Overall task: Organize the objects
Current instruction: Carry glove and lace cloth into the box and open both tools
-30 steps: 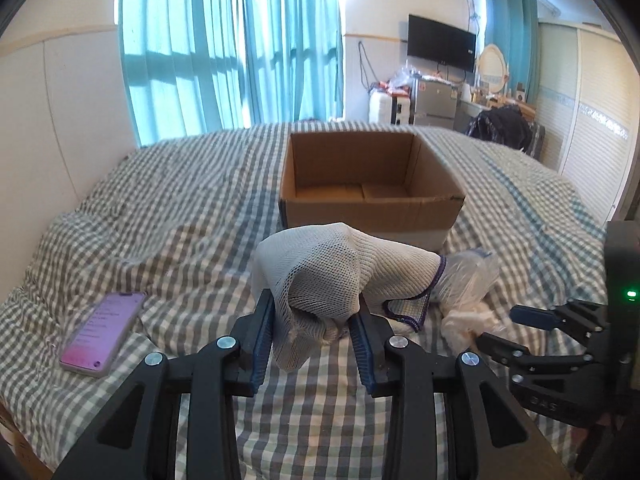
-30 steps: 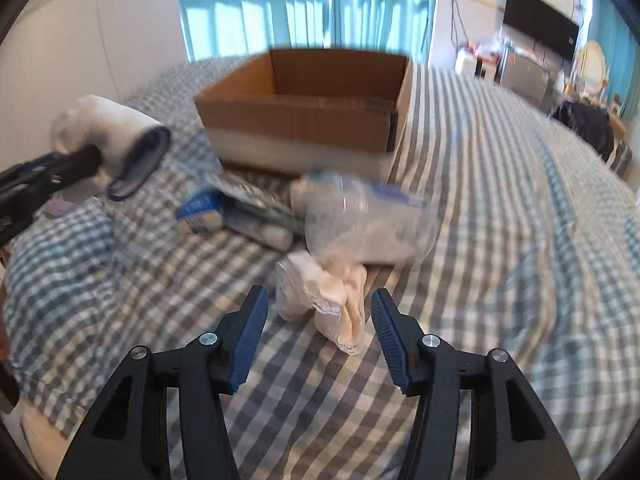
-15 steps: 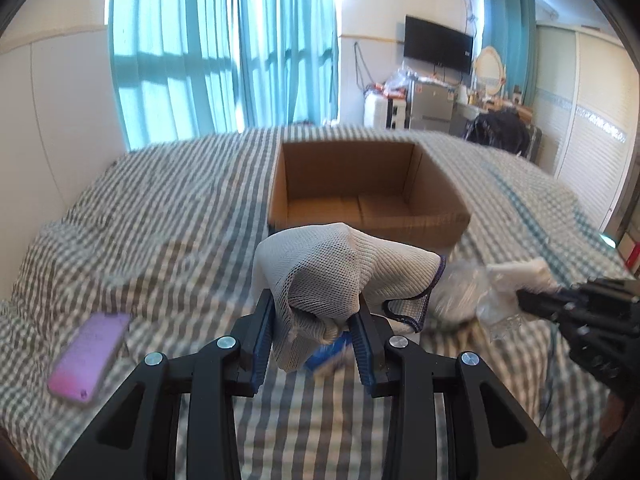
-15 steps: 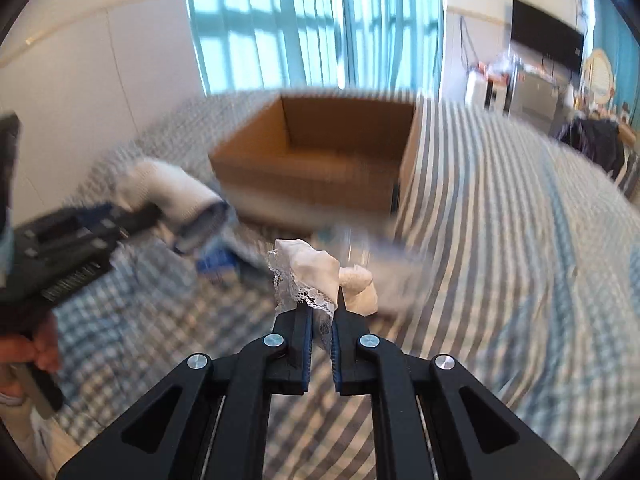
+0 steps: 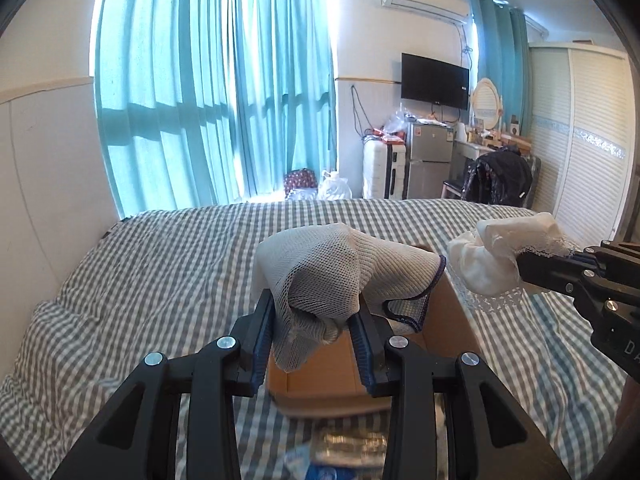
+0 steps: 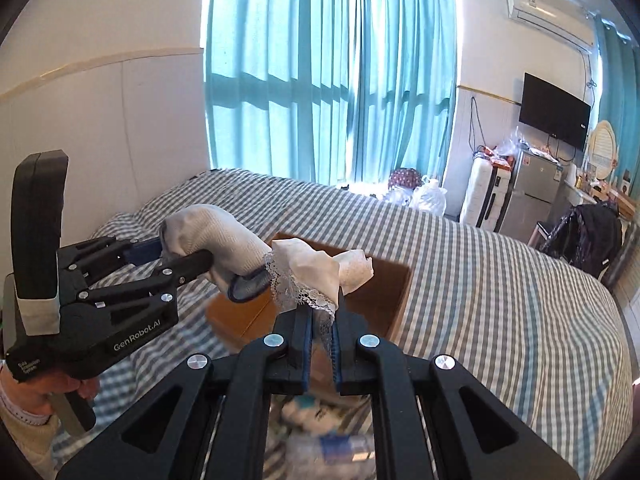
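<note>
Socks hang over the open box point(image 5: 448, 328) on the checked bed point(image 5: 160, 264): a grey mesh sock point(image 5: 320, 280) clamped in the left gripper point(image 5: 316, 336), a white lace-edged sock point(image 6: 312, 276) pinched in the fully closed right gripper point(image 6: 320, 344).

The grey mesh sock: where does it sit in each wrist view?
Left wrist: the grey mesh sock sits centre frame, pinched in the left tool.
Right wrist: the sock is left of centre, beside the lace-trimmed cloth.
Shared landmark: the cardboard box behind it.
</note>
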Demonstrator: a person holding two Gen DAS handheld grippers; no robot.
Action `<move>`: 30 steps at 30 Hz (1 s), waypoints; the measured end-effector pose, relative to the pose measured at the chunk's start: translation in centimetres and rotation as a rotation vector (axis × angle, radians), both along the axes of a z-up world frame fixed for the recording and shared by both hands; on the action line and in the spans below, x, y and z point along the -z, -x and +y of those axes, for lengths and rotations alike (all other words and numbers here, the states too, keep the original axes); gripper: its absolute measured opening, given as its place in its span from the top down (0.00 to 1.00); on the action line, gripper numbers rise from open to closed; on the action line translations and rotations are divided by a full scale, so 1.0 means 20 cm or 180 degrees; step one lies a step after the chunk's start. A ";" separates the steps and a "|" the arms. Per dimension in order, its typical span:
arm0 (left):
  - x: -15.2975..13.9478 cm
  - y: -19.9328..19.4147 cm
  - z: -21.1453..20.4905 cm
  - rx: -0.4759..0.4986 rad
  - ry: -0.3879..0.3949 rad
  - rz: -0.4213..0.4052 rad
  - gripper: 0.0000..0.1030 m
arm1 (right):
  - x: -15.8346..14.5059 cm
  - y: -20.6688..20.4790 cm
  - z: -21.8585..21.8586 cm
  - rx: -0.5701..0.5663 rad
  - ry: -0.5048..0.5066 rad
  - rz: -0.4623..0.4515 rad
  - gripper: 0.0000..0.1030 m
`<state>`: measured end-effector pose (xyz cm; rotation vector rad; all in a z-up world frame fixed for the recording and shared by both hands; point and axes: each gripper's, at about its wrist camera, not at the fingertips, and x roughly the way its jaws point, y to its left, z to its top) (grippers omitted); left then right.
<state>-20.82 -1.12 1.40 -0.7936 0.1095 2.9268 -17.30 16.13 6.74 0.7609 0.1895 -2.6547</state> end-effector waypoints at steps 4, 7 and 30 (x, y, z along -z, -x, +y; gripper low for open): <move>0.07 0.15 0.03 -0.0008 0.0068 -0.0082 0.65 | 0.08 0.21 -0.01 0.0005 0.0013 -0.0096 0.93; 0.16 0.26 0.05 0.0015 0.0118 -0.0203 0.65 | 0.17 0.36 -0.01 0.0010 0.0003 -0.0203 0.93; 0.52 0.52 0.18 0.0231 0.0261 -0.0655 0.48 | 0.50 0.69 0.04 0.0034 0.0164 -0.0762 0.88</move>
